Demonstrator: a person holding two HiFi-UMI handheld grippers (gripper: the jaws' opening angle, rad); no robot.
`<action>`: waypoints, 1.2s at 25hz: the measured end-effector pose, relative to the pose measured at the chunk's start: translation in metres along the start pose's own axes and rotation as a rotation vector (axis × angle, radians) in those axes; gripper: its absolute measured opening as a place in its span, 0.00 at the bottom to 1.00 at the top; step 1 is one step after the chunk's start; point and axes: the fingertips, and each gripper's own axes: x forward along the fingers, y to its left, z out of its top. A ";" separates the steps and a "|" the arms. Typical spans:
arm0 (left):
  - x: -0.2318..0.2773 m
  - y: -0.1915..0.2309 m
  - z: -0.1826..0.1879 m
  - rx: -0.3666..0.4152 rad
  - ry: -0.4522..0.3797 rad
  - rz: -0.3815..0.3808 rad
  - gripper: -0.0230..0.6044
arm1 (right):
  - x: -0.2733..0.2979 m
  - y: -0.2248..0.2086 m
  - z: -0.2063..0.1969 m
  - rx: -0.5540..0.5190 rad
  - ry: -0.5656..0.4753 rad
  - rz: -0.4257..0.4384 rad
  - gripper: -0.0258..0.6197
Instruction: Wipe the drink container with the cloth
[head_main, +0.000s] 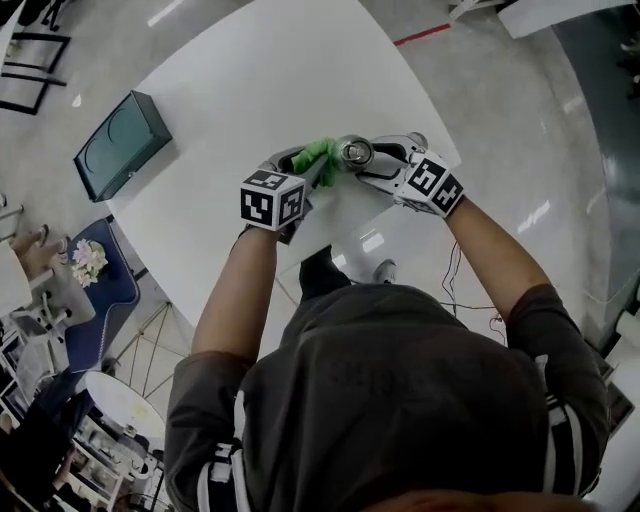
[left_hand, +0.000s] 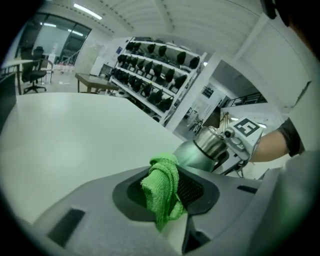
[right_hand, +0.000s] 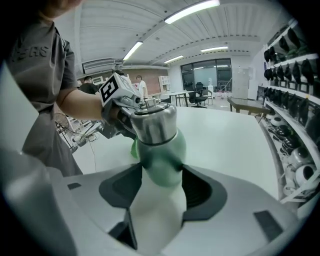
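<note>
Steel-necked pale green drink container (head_main: 353, 152) clenched in right claw (right_hand: 162, 186), held over desk (head_main: 260, 80) by its near edge, left claw (left_hand: 165, 192) pinching bunched green cloth (head_main: 322, 158), cloth touching the container's side.

My forearms converge ahead; left gripper (head_main: 313, 170) pinches the cloth (left_hand: 162, 190), right gripper (head_main: 370, 160) clamps the drink container (right_hand: 160, 150), apparently around its body.

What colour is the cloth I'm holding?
The cloth is bright green; the left gripper view shows it best.
</note>
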 end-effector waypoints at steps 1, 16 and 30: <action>0.003 0.005 -0.003 0.017 0.010 0.026 0.19 | 0.001 0.000 0.000 -0.006 0.008 -0.005 0.41; -0.043 -0.025 -0.043 -0.130 -0.104 0.053 0.19 | 0.010 -0.002 0.005 -0.549 0.235 0.164 0.61; -0.006 -0.029 -0.047 -0.154 -0.059 0.080 0.20 | 0.024 0.006 0.015 -0.528 0.162 0.233 0.56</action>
